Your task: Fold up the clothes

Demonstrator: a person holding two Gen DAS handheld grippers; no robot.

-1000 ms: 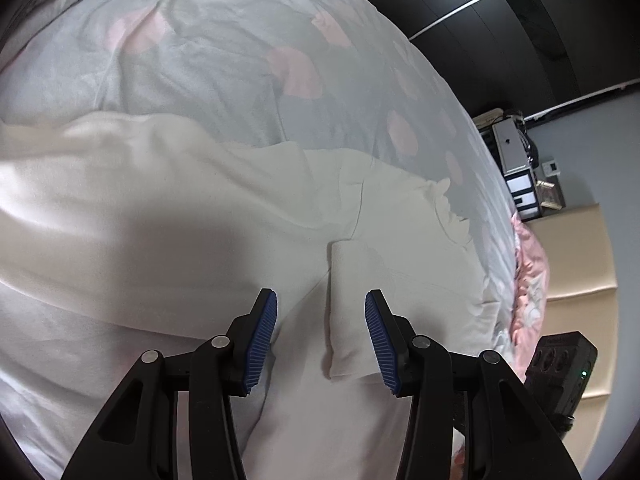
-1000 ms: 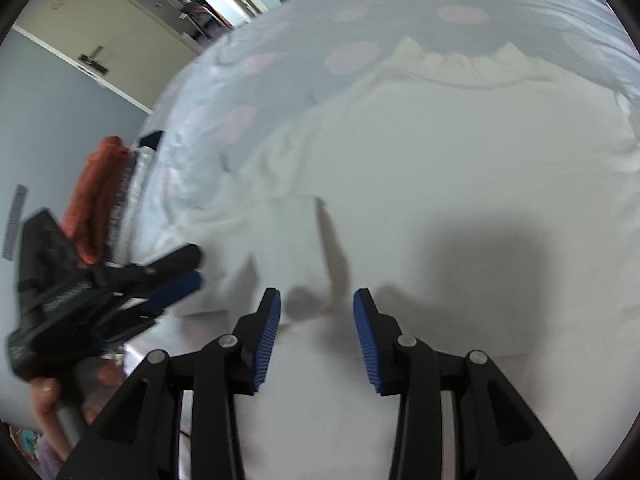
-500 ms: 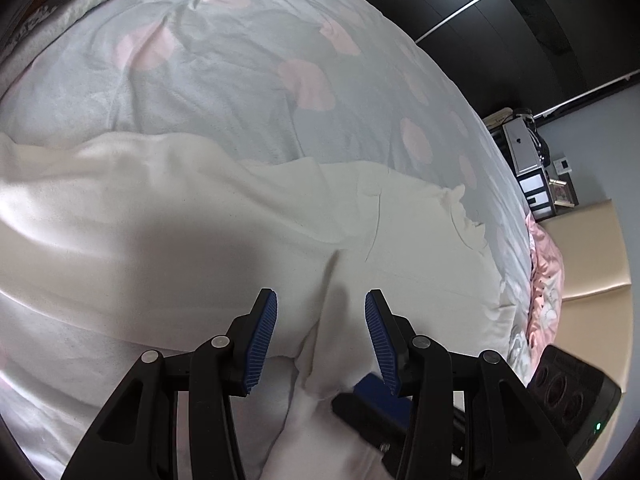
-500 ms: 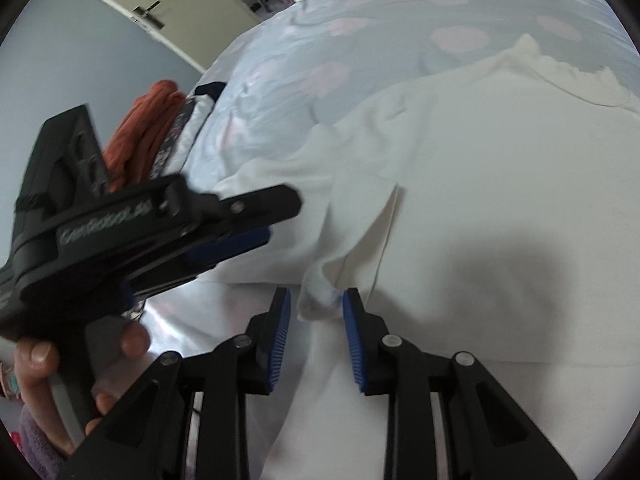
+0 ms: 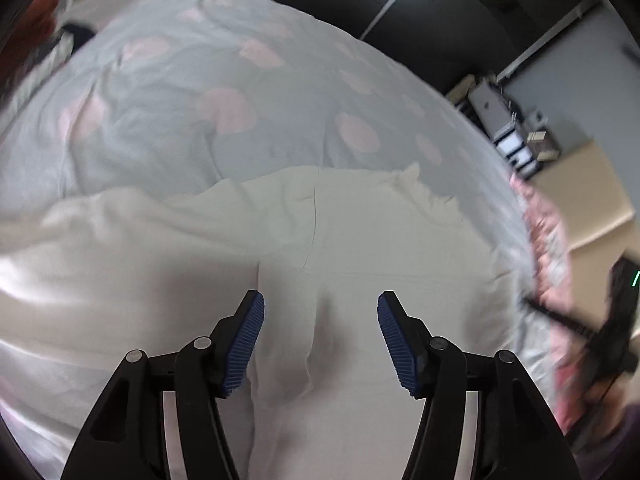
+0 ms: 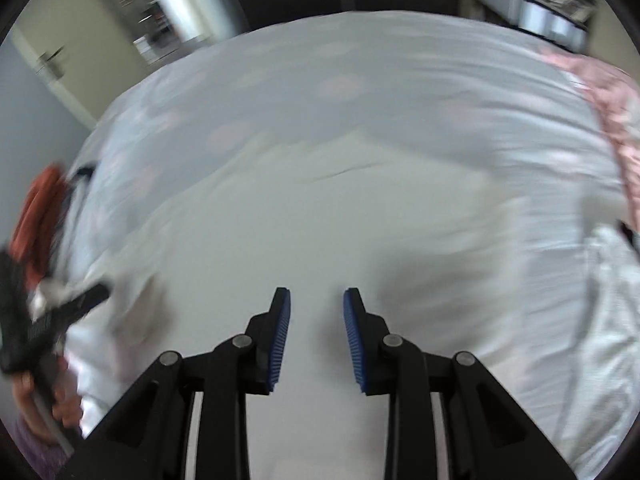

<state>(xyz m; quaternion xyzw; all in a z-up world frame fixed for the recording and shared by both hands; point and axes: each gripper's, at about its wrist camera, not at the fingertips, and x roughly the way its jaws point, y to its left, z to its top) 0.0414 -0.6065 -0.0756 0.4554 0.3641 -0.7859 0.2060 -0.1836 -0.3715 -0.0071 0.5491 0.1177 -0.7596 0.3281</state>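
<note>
A white garment (image 5: pixel 200 280) lies spread across the frame's centre on the spotted bed (image 5: pixel 200 100), folding barely begun, with the left gripper (image 5: pixel 320 336) wide and the right gripper (image 6: pixel 316 336) narrower, both empty.

Left gripper (image 5: pixel 320 338) now spread wider over the white garment (image 5: pixel 360 240). Right gripper (image 6: pixel 316 334) released from the fabric fold, parted, swung away above flat cloth.

We've got both wrist cams close above the bed, tilted down along their fingers. Both share the white garment (image 5: pixel 360 248) (image 6: pixel 320 216) mid-frame on the polka-dot duvet (image 5: pixel 200 92) (image 6: pixel 320 64); each catches the other gripper at its edge.
</note>
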